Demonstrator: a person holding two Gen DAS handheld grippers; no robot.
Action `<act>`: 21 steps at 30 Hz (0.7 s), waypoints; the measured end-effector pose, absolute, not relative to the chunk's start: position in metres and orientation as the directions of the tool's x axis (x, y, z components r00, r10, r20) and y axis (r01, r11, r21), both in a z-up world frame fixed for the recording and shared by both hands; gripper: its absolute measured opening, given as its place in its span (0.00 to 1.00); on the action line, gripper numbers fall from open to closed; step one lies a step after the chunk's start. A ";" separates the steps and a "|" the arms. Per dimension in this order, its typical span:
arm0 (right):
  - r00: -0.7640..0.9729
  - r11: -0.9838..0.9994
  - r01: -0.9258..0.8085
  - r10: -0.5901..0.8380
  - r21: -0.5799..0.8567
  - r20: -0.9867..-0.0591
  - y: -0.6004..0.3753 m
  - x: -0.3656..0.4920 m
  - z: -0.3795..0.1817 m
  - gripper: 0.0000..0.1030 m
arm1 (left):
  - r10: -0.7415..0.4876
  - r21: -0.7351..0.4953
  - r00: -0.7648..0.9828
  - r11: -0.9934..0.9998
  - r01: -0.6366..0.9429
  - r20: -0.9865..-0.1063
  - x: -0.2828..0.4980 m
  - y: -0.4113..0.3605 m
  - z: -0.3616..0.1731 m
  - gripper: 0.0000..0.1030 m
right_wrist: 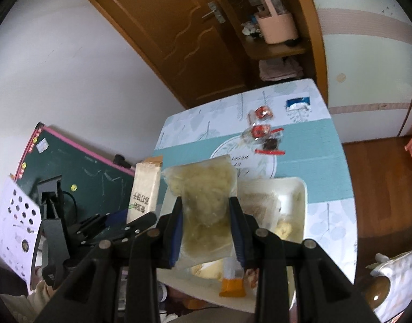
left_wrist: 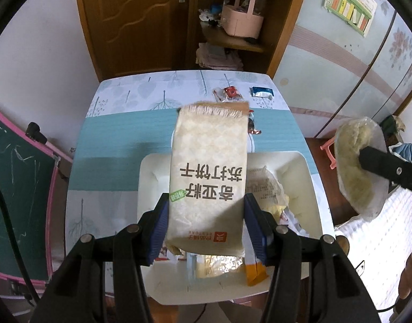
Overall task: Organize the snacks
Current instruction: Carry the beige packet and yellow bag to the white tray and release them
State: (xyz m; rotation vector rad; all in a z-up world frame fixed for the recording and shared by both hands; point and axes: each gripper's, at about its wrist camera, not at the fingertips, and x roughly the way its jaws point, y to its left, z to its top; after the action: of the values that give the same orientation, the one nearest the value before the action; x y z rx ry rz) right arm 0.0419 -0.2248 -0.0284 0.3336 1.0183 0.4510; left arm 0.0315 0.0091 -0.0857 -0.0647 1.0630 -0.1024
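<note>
We are partway through. The left hand-held gripper (left_wrist: 206, 223) is clamped on a cracker pack (left_wrist: 208, 177), its blue pads pressed to the pack's two long sides, and the pack hangs in the air above the white bin (left_wrist: 146, 177) on the worktop (left_wrist: 112, 140). The right hand-held gripper (right_wrist: 206, 228) is clamped on a clear pouch (right_wrist: 203, 202) of pale, stringy food, held over the near left part of the same bin (right_wrist: 300, 188).

The bin already holds several things: a crinkled pale packet (right_wrist: 262, 204), a yellowish snack (right_wrist: 284, 227) and an orange-ended sachet (right_wrist: 233, 288). Whether the two held packs are going into the bin or coming out of it, we cannot judge from these views.

Loose on the far part of the worktop lie two red-centred sweets (right_wrist: 262, 113) (right_wrist: 258, 131), a dark sweet in a red-edged wrapper (right_wrist: 270, 145) and a blue-and-white sachet (right_wrist: 297, 105). We take these to be what is left to sort.

Much is hidden. The cracker pack covers the middle of the bin in the left view, and the pouch covers its left half in the right view, so we cannot count what lies inside. The bin's near edge is cut off behind the gripper bodies. The pouch's contents are too blurred to name, and the small wrappers' print is unreadable.
</note>
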 end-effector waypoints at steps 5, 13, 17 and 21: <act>0.414 0.863 -0.215 0.505 0.458 -0.758 -0.216 0.029 -0.041 0.31 | -0.101 -0.088 0.467 0.995 0.049 -0.879 0.023 0.006 -0.093 0.51; 0.359 0.868 -0.201 0.497 0.455 -0.790 -0.212 0.019 -0.063 0.31 | -0.081 -0.063 0.432 0.996 0.057 -0.898 0.019 -0.004 -0.109 0.51; 0.351 0.877 -0.193 0.480 0.439 -0.804 -0.212 0.019 -0.068 0.32 | -0.068 -0.047 0.424 0.997 0.060 -0.903 0.020 -0.009 -0.113 0.51; 0.352 0.890 -0.168 0.457 0.425 -0.817 -0.213 0.022 -0.072 0.33 | -0.066 -0.047 0.423 0.997 0.055 -0.904 0.021 -0.012 -0.113 0.61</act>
State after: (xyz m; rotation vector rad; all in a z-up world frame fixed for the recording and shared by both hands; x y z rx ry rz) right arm 0.0215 -0.2129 -0.0723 0.2880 1.1449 0.4111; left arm 0.0212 -0.0124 -0.1130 -0.0109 1.1312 -0.0752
